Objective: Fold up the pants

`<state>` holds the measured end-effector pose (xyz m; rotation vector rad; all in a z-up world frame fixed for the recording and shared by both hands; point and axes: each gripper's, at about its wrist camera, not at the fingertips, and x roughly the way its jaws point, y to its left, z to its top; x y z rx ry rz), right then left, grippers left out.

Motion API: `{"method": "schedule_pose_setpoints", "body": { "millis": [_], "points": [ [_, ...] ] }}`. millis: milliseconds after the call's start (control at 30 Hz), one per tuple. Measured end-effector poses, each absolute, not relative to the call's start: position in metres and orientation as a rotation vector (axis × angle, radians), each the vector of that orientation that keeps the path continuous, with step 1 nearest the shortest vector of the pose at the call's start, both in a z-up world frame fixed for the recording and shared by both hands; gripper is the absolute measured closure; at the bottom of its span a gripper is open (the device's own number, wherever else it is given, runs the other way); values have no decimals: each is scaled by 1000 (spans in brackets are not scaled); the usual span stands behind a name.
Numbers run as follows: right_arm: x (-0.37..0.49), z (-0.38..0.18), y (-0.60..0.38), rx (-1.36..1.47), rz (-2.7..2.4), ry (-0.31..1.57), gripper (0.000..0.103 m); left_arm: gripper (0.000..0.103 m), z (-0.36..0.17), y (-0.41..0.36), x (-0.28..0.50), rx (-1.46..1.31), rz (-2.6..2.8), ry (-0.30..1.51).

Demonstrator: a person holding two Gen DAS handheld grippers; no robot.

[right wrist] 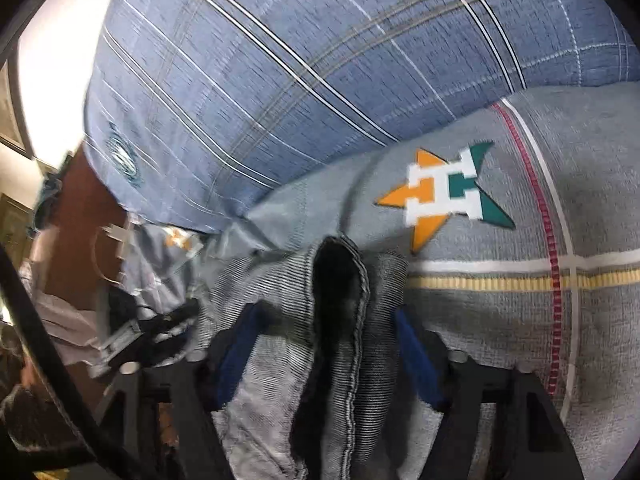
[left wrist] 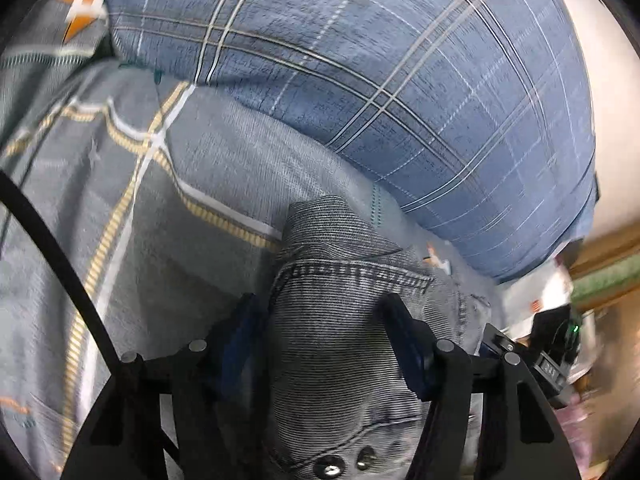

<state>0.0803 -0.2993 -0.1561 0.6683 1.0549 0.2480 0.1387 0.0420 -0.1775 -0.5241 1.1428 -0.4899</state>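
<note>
We find both left tongs (left wrist: 332, 344) and right tongs (right wrist: 324, 344) clamped on the grey denim pants (left wrist: 340, 280), bunched lengthwise ahead over the grey checked bedsheet (right wrist: 500, 320).

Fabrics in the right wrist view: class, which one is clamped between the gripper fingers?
The grey pants. The right gripper pinches their bunched denim, while the blue plaid pillow and grey bedsheet lie beyond, untouched.

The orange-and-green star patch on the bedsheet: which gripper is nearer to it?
Right. The right gripper, clamped on the jeans, sits just below the star patch. The left gripper holds denim away from it, with no such patch close ahead.
</note>
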Motion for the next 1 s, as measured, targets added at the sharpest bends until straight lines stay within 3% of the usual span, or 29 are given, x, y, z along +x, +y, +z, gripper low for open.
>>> {"method": "schedule_pose_setpoints", "body": {
  "millis": [67, 133, 200, 400, 567, 667, 767, 867, 967, 1000],
  "points": [
    [81, -166, -299, 662, 231, 1075, 52, 58, -187, 41, 139, -552, -503, 1163],
    [79, -169, -304, 699, 230, 1061, 69, 79, -183, 42, 135, -554, -502, 1148],
    [74, -157, -302, 693, 251, 1044, 81, 85, -164, 41, 126, -517, -514, 1086],
    [62, -115, -293, 618, 283, 930, 83, 87, -128, 38, 108, -428, -542, 965],
    [78, -155, -288, 575, 200, 1054, 84, 83, -173, 29, 125, -340, -397, 1081],
    [76, -152, -292, 598, 205, 1041, 83, 81, -160, 25, 121, -295, -400, 1051],
    [73, -143, -290, 561, 190, 1043, 75, 66, -159, 27, 123, -317, -394, 1081],
    [65, -130, -284, 543, 182, 1044, 73, 63, -159, 35, 121, -361, -380, 1120],
    [44, -106, -283, 566, 217, 979, 46, 55, -144, 46, 104, -378, -377, 1120],
    [38, -100, -281, 566, 222, 966, 29, 47, -142, 47, 99, -368, -361, 1126]
  ]
}}
